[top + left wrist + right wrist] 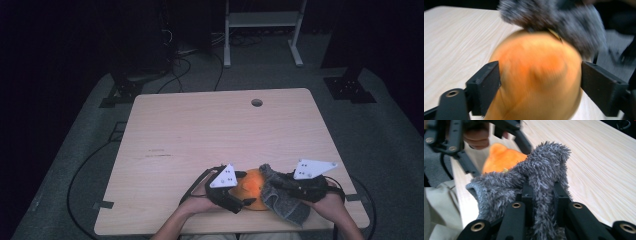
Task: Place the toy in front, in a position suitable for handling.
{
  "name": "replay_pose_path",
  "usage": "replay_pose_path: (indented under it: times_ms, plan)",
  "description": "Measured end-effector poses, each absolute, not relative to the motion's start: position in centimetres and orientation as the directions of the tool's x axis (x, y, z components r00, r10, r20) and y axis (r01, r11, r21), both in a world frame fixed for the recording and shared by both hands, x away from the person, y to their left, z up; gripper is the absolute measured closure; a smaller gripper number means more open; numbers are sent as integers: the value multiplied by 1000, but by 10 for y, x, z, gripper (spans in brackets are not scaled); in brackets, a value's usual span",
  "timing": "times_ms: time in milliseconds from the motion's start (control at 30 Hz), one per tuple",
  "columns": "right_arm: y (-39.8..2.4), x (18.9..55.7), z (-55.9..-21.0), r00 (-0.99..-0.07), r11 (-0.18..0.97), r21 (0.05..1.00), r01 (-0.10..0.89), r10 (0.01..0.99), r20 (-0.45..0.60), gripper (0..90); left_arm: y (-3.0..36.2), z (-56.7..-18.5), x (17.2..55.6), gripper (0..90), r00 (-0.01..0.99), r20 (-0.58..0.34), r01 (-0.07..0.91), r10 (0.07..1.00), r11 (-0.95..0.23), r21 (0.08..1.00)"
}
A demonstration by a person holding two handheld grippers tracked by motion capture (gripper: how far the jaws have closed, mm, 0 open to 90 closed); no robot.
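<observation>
Checked near edge of the wooden table [200, 130], both hands in from the bottom. Found orange plush [252, 187] lying on the tabletop between the two grippers, half under the grey fuzzy cloth [280, 197].

Left gripper [239, 189]: jaws sat either side of the orange plush [536, 80], plush bulging between them. Pads looked to be against the plush sides, but blurred in the left gripper view, so couldn't confirm a firm clamp (contact likely, pressure unclear).

Right gripper [280, 186]: jaws pinched tight on a fold of the grey fuzzy cloth [544, 177], fabric squeezed up between the pads. Rest of the cloth draped over the top of the orange plush [504, 160] and hung toward the table edge (touching the plush, not wrapped around it).

Left gripper [477, 135] and its hand seen just behind the plush in the right gripper view.
</observation>
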State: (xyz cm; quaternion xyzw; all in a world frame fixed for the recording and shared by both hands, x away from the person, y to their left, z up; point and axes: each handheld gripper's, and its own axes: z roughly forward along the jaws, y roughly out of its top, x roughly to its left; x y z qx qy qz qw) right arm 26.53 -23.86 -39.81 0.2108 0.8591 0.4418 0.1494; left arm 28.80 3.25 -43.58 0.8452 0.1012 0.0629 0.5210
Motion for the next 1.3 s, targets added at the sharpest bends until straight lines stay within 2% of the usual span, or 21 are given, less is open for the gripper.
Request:
replay_pose_path:
  times_ms: [133,200,367,533,600,700,833,1033,1167,1300]
  plan:
    - [-238,265,-399,-883,520,830,202,464,-75,754,34,-437,286,238,972,43,69,231,-454,888]
    - [-245,269,-402,-870,511,832,218,487,-71,755,36,-438,287,261,973,45,66,227,-458,886]
    - [-269,280,-416,-820,495,808,319,572,-27,755,39,-440,289,263,977,25,77,213,-457,886]
    - [-263,275,-404,-865,421,866,270,502,26,754,40,-441,290,263,978,22,79,209,-462,884]
    - [-255,276,-404,-878,442,860,254,479,13,754,44,-441,291,263,978,24,79,209,-472,878]
    - [-256,279,-416,-870,444,850,283,493,33,755,48,-443,294,264,978,11,91,211,-472,877]
    - [-272,283,-425,-826,453,821,349,563,40,755,53,-443,297,266,977,10,97,214,-481,871]
    - [-267,280,-417,-863,394,868,302,501,73,754,64,-446,304,273,973,-29,138,230,-473,870]
    - [-266,287,-432,-839,456,817,353,540,61,755,66,-447,305,283,972,-38,146,232,-470,871]
    - [-274,283,-427,-832,421,836,351,549,72,754,69,-448,306,283,972,-43,149,229,-469,871]
